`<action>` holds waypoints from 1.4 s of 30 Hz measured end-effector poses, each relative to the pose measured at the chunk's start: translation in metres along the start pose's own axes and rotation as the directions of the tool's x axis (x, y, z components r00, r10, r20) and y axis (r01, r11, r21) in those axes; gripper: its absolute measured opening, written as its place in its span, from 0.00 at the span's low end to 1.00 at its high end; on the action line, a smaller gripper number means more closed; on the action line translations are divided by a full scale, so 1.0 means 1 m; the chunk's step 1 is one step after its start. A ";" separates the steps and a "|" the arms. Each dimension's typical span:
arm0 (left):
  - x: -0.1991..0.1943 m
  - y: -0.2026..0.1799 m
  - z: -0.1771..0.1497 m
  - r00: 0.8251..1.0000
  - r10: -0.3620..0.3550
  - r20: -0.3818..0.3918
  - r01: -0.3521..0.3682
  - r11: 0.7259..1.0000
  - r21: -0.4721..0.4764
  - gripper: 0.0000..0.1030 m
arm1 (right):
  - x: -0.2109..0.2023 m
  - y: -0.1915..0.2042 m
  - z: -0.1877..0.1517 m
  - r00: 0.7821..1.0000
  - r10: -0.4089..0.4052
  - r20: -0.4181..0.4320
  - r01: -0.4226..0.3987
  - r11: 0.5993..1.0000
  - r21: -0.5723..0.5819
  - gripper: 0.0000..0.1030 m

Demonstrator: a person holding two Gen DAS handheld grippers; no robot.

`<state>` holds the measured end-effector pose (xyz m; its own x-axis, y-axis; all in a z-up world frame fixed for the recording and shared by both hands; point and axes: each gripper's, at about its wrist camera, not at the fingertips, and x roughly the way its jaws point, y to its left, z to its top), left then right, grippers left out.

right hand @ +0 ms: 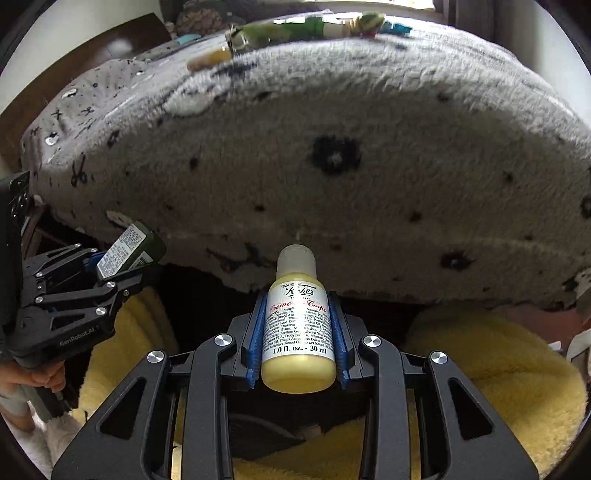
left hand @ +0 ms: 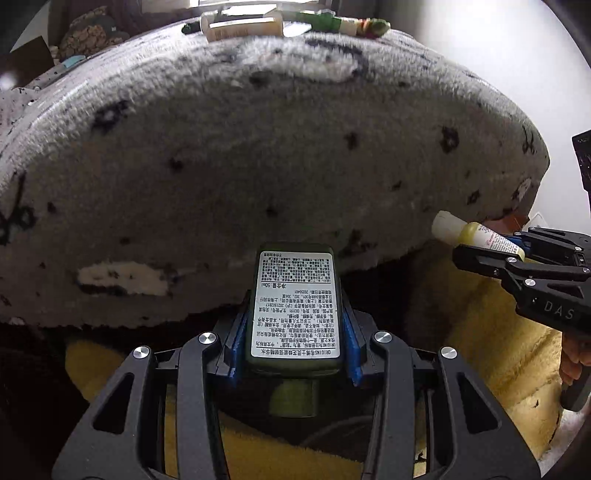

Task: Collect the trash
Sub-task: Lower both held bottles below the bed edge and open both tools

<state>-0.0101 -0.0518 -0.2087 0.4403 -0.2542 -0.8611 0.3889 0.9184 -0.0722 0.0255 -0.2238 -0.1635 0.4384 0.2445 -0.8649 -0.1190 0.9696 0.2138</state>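
Tongs on both sides are closed on small bottles. The left tongs (left hand: 295, 325) hold a dark green bottle (left hand: 294, 310) between the blue pads (left hand: 350, 332); its white label with dense black print faces the camera, and its cap end points back toward the camera, below the pads. In the right wrist view the same bottle (right hand: 131, 251) shows at the left edge, tilted, in the left tongs (right hand: 92, 266).

The right tongs (right hand: 297, 332) hold a small yellow lotion bottle (right hand: 298, 328) with a whitish cap pointing forward and a white label that reads "1.0 fl. oz. - 30 ml". The blue pads (right hand: 255, 336) press on both its sides. In the left wrist view this bottle (left hand: 476, 236) is at the right edge, in the right tongs (left hand: 517, 247), with its cap near the edge of the blanket.

Ahead of both tongs lies a bed covered by a grey fluffy blanket (left hand: 258, 147) with small dark marks. At its far edge several more things lie in a row (left hand: 288, 22), green and cream in colour; they are too blurred to name. Below the bed edge, under both tongs, there is yellow fluffy cloth (right hand: 480, 362). The two bottles are well apart from each other, both in the air in front of the bed.
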 end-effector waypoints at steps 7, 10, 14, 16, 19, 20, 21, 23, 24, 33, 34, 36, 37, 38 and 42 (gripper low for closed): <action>0.045 0.002 -0.021 0.990 -0.035 -0.135 0.032 0.999 -0.025 0.39 | 0.040 0.006 -0.014 0.993 0.054 -0.104 -0.050 0.998 0.040 0.31; 0.057 0.003 -0.027 0.983 -0.051 -0.177 0.043 0.998 -0.046 0.39 | 0.051 0.009 -0.016 0.990 0.053 -0.130 -0.048 0.998 0.044 0.31; 0.067 0.003 -0.034 0.973 -0.071 -0.218 0.060 0.996 -0.060 0.39 | 0.065 0.011 -0.018 0.984 0.065 -0.163 -0.056 0.997 0.060 0.31; 0.070 0.003 -0.037 0.969 -0.078 -0.233 0.065 0.996 -0.063 0.39 | 0.073 0.010 -0.016 0.981 0.074 -0.181 -0.064 0.996 0.063 0.31; 0.074 0.002 -0.041 0.967 -0.078 -0.243 0.064 0.996 -0.067 0.39 | 0.078 0.013 -0.016 0.978 0.069 -0.195 -0.059 0.997 0.055 0.31; 0.073 0.003 -0.043 0.967 -0.079 -0.244 0.064 0.996 -0.068 0.39 | 0.079 0.014 -0.015 0.978 0.067 -0.196 -0.058 0.997 0.053 0.31; 0.075 0.004 -0.045 0.967 -0.079 -0.244 0.064 0.996 -0.069 0.39 | 0.080 0.014 -0.014 0.978 0.065 -0.196 -0.056 0.997 0.052 0.31; 0.077 0.005 -0.047 0.966 -0.081 -0.247 0.065 0.995 -0.071 0.39 | 0.082 0.016 -0.011 0.979 0.064 -0.196 -0.055 0.997 0.051 0.32; 0.077 0.005 -0.048 0.965 -0.082 -0.248 0.066 0.995 -0.072 0.39 | 0.083 0.016 -0.010 0.979 0.067 -0.195 -0.058 0.997 0.052 0.32; 0.060 0.022 -0.027 0.978 -0.052 -0.203 0.039 0.997 -0.066 0.65 | 0.069 0.003 -0.001 0.988 0.055 -0.142 -0.042 0.995 0.094 0.59; 0.056 0.024 -0.024 0.980 -0.045 -0.196 0.033 0.997 -0.063 0.68 | 0.065 0.000 0.001 0.990 0.049 -0.131 -0.037 0.995 0.098 0.61; 0.048 0.026 -0.019 0.984 -0.026 -0.178 0.017 0.998 -0.053 0.71 | 0.055 -0.006 0.003 0.994 0.030 -0.103 -0.019 0.994 0.107 0.65; 0.044 0.027 -0.017 0.986 -0.017 -0.167 0.010 0.999 -0.047 0.72 | 0.050 -0.008 0.004 0.996 0.021 -0.088 -0.011 0.994 0.110 0.66; 0.039 0.027 -0.015 0.988 -0.010 -0.157 0.004 0.999 -0.043 0.73 | 0.044 -0.011 0.006 0.997 0.009 -0.070 -0.001 0.994 0.112 0.67; 0.022 0.032 -0.005 0.994 0.007 -0.109 -0.011 0.999 -0.040 0.76 | 0.019 -0.020 0.015 1.000 -0.024 -0.005 0.024 0.993 0.119 0.72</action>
<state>0.0080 -0.0264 -0.2322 0.3517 -0.2135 -0.9115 0.3514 0.9326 -0.0828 0.0495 -0.2388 -0.1773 0.4366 0.2216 -0.8719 -0.0012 0.9693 0.2458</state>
